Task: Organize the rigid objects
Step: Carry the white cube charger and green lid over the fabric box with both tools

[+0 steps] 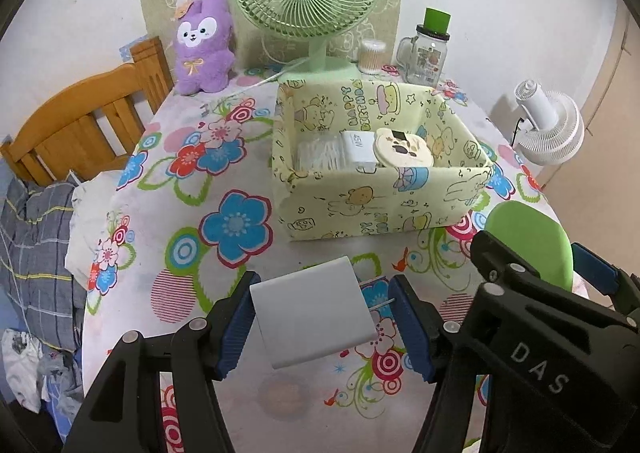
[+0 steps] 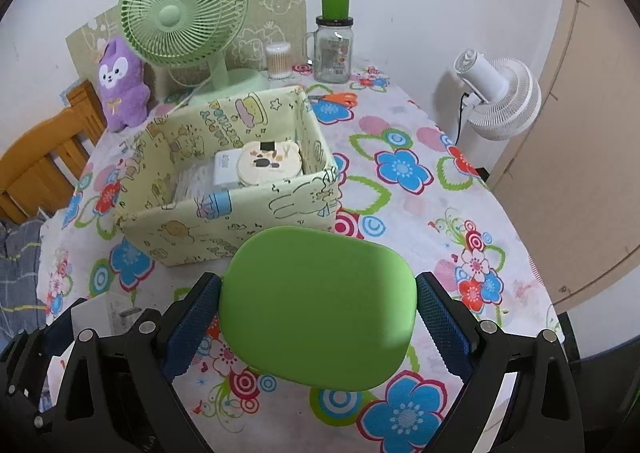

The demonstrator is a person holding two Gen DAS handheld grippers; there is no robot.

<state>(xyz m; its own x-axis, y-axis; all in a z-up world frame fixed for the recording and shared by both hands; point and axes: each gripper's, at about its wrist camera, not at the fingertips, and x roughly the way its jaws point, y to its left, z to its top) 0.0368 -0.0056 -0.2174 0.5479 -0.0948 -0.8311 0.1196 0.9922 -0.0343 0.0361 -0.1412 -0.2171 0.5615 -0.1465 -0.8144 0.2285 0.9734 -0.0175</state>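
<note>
Left gripper [image 1: 322,323]: I see it clenched on a white flat box [image 1: 310,315]. The left pad presses the box's left edge; at the right pad contact looks likely, though a thin gap may show near the top corner.
White flat box: held clear above the tablecloth [image 1: 192,213], tilted, near the box front but short of it.
Right gripper [image 2: 318,319]: I see it grasping a green rounded case [image 2: 316,307], blue pads tight on both of its side edges, jaws spread wide.
Green rounded case: lifted over the cloth, its far edge overlapping the storage box's near wall in my right view.
Storage box [image 1: 384,201]: open-topped, wrapped in yellow cartoon paper, standing mid-table.
Inside it: a round cream tin [image 1: 403,147] to the right, a small white box [image 1: 358,149] in the middle, a clear plastic pack [image 1: 318,153] to the left. The tin overlaps the white box.
Room in the box: the near right corner and the far strip look bare.
Table edge, right: curves away close beside the right gripper; a white floor fan [image 2: 498,99] stands beyond it.
Table edge, left: a wooden chair [image 1: 80,125] sits against it.
Back of table: green desk fan [image 1: 308,1], purple plush [image 1: 202,43], glass jar [image 1: 426,55], cotton swab tub [image 1: 371,55], orange scissors [image 2: 336,98] just behind the box.
Open cloth: wide to the left of the box, and to its right.
</note>
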